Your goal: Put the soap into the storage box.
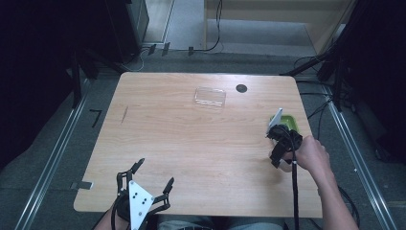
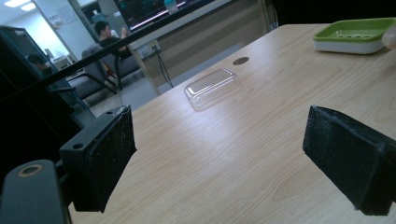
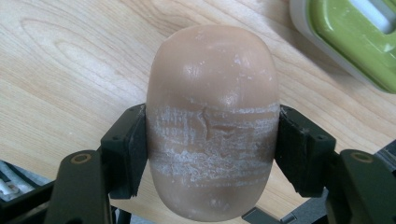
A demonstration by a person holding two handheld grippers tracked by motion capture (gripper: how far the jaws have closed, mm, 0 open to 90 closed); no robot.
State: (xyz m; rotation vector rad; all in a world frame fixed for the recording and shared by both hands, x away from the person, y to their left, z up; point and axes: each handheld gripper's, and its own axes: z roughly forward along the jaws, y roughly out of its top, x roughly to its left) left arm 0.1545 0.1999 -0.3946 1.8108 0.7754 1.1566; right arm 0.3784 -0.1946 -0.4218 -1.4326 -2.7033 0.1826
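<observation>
A tan oval soap bar (image 3: 212, 121) with scuffed white streaks sits between the pads of my right gripper (image 3: 212, 149), which is shut on it above the wood. In the high view the right gripper (image 1: 283, 143) hovers near the table's right edge, just in front of the green and white soap dish (image 1: 288, 123). That soap dish (image 3: 350, 42) lies up and to the right of the soap; from the left gripper view the soap dish (image 2: 352, 35) is far off. My left gripper (image 1: 146, 184) stands open at the front left, and the left gripper (image 2: 219, 158) holds nothing.
A clear plastic lid (image 1: 209, 97) lies at the table's far middle, and the lid (image 2: 212, 87) shows ahead of the left jaws. A round dark grommet (image 1: 241, 88) is beside it. The wooden table (image 1: 182, 143) ends close to the right hand. A cable trails from the right gripper.
</observation>
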